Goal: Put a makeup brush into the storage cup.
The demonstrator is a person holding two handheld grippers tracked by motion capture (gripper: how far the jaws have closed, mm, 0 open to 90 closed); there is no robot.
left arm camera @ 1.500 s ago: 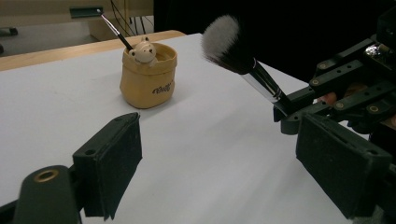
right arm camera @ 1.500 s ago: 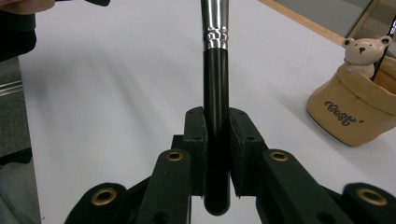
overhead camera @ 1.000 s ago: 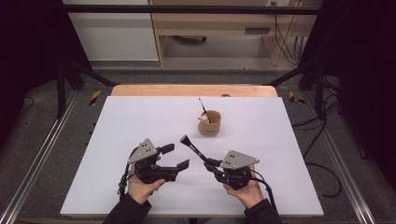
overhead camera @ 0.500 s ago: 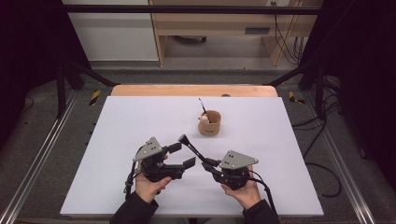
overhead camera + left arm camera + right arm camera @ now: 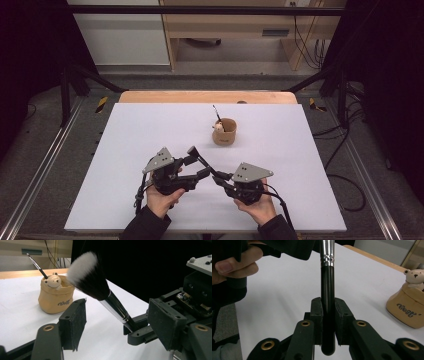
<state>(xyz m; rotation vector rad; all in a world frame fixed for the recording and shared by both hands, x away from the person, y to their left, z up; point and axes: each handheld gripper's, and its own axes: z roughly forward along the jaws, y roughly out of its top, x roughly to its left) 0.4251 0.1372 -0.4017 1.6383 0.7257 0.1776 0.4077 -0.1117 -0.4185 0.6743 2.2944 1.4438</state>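
A makeup brush (image 5: 202,161) with a black handle, silver ferrule and black-and-white bristles (image 5: 86,273) slants up to the left over the white table (image 5: 125,145). My right gripper (image 5: 220,177) is shut on the lower handle (image 5: 328,315), pads pressing both sides. My left gripper (image 5: 197,166) stands open around the ferrule (image 5: 117,308). Its jaws have just been closing, and both pads (image 5: 76,321) are still apart from the brush. A tan pot (image 5: 224,132) with a small bear figure (image 5: 53,281) and a thin brush in it stands farther back.
The pot (image 5: 409,306) sits right of centre, a short way beyond both grippers. A wooden strip (image 5: 207,96) runs along the table's far edge. Black frame posts and floor cables (image 5: 345,145) flank the table.
My left gripper has moved right, toward the brush, so its jaws now straddle the brush, and the gap between them has narrowed. The right gripper and brush have kept still.
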